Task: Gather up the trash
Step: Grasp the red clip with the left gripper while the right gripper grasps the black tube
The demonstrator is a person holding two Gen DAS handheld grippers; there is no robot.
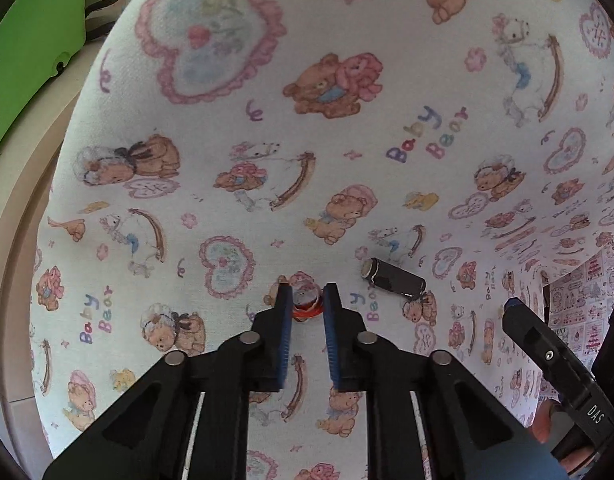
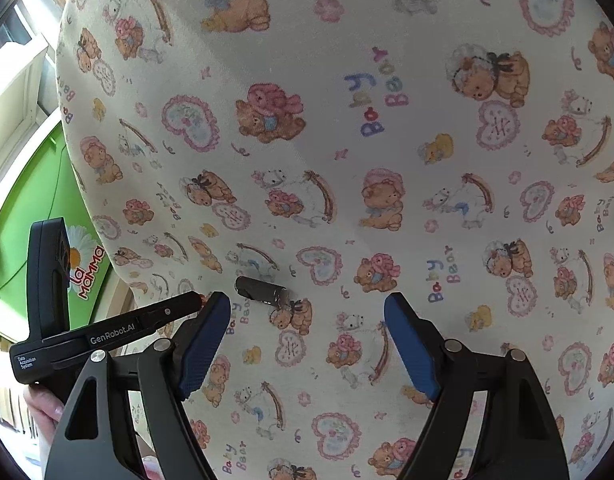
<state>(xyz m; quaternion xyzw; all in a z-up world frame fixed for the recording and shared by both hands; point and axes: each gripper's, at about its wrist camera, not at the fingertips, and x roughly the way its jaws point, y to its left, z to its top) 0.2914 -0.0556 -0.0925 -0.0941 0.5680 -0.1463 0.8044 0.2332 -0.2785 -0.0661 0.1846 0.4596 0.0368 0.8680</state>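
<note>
Small trash piece (image 1: pixel 305 300): a clear and red crumpled bit, lying on the teddy-bear cloth (image 1: pixel 307 152) that covers the tabletop, between the blue pads (image 1: pixel 283 320) of the left hand-held gripper.
Left hand-held gripper (image 1: pixel 305 298): clenched on the small trash piece, pads against its two sides, fingertips down at the cloth.
Dark cylinder (image 1: pixel 393 279): a short, glossy, battery-like roll lying on its side, just to the right of the left hand-held gripper, apart from it.
Right hand-held gripper (image 2: pixel 307 308): released, jaws wide apart, nothing between them; it hangs over the cloth, the dark cylinder just beyond its left fingertip.
Green box (image 2: pixel 35 216): past the tabletop's edge, printed with a daisy.
</note>
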